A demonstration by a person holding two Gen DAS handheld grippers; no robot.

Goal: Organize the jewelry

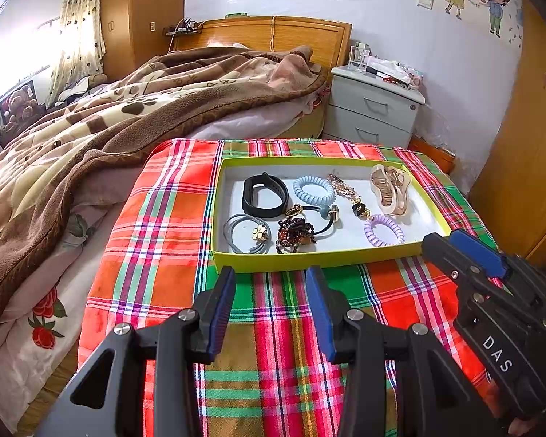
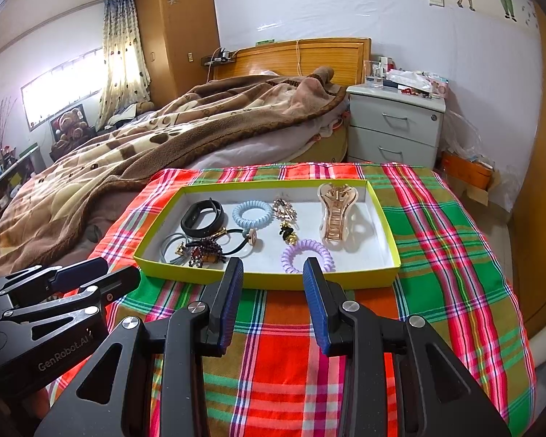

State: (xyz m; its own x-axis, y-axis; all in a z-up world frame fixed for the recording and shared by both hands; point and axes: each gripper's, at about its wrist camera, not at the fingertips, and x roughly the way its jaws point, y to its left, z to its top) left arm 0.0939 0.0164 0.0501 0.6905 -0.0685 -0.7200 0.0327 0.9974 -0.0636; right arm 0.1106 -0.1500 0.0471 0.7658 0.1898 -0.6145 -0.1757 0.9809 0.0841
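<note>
Both jaws released, empty. Shallow yellow-green cardboard tray (image 2: 291, 281) mid plaid cloth (image 2: 455, 255), jewelry all inside. Right gripper (image 2: 273, 273) nearest the lilac spiral hair tie (image 2: 307, 255) at the tray's near edge — straight down, no snagging neighbours; left gripper (image 1: 269, 276) clear.

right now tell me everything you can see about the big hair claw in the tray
The hair claw is large, glossy rose-gold, plastic by the look, with a ribbed spine and curved translucent teeth. It lies on its side, closed, in the far right part of the tray, close to the right wall. Nothing seems to touch it but the white tray floor; the purple coil tie lies apart, nearer the front. Both grippers are outside the tray.
</note>
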